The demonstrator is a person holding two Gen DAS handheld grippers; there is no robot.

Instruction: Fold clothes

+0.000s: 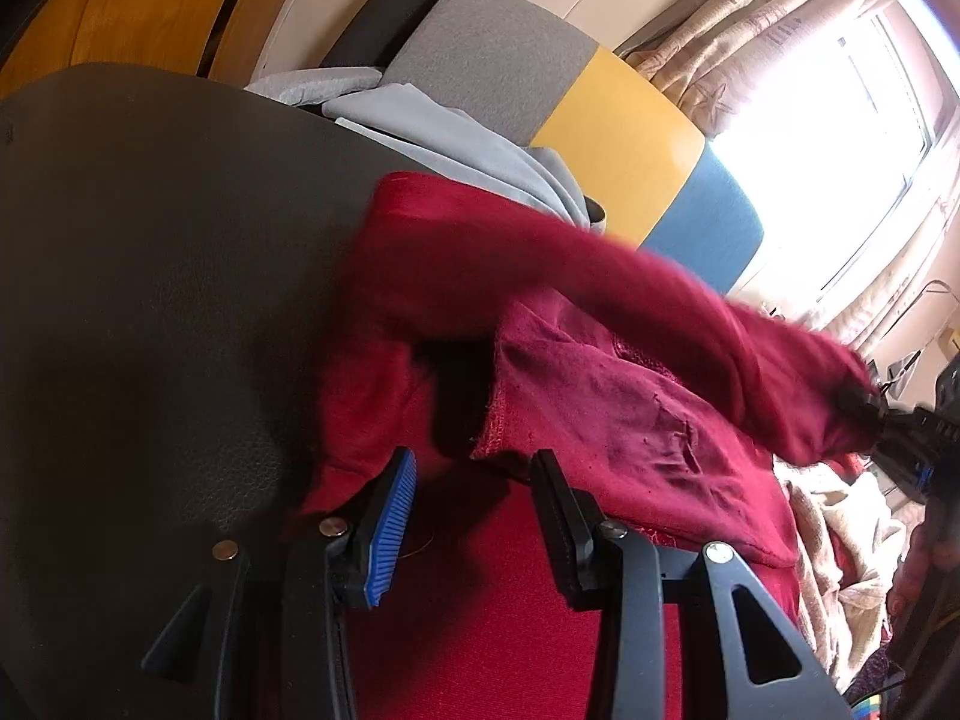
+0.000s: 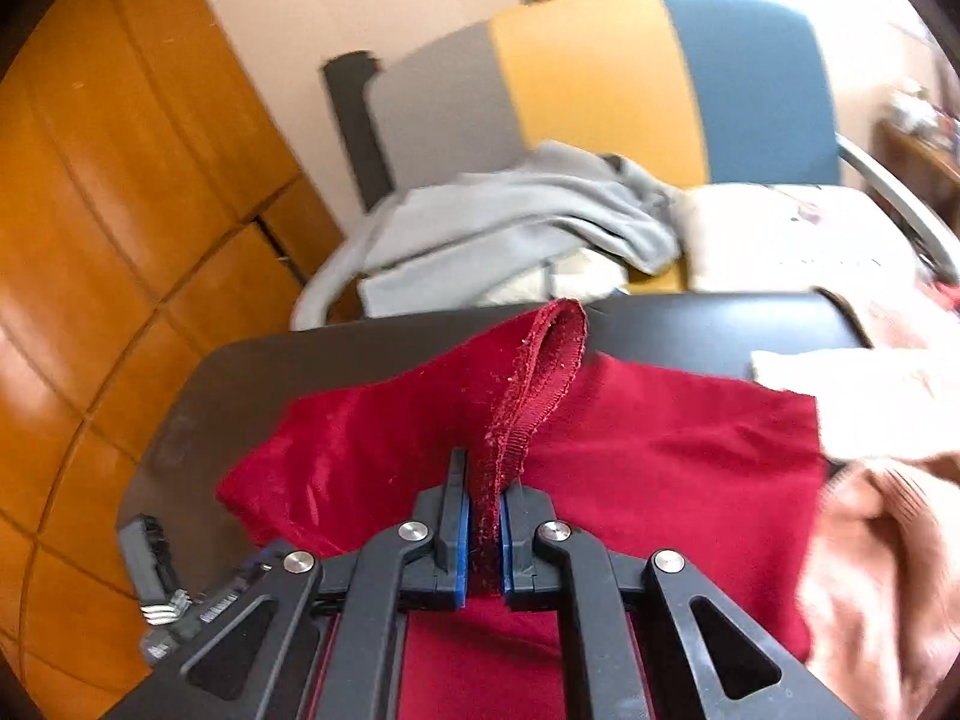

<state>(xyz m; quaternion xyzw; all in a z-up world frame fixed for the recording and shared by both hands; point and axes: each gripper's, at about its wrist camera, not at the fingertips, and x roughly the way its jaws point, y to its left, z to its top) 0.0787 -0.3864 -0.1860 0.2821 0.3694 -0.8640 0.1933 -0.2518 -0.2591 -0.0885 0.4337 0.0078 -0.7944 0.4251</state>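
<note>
A dark red sweater (image 1: pixel 630 420) lies on a black table (image 1: pixel 150 276). My left gripper (image 1: pixel 474 474) is open, its jaws wide apart just above the red cloth, holding nothing. One sleeve (image 1: pixel 690 324) is lifted and stretched to the right, where my right gripper (image 1: pixel 900 420) grips its cuff. In the right wrist view my right gripper (image 2: pixel 483 480) is shut on the ribbed cuff (image 2: pixel 540 372), which loops up above the sweater (image 2: pixel 660 450) spread on the table (image 2: pixel 360 354).
A chair with grey, yellow and blue back panels (image 2: pixel 600 78) stands behind the table, with a grey garment (image 2: pixel 510 222) and a cream one (image 2: pixel 780 228) on it. Cream and pink clothes (image 2: pixel 870 480) lie at the table's right. A wooden cabinet (image 2: pixel 120 180) is at left, a bright window (image 1: pixel 840 120) at right.
</note>
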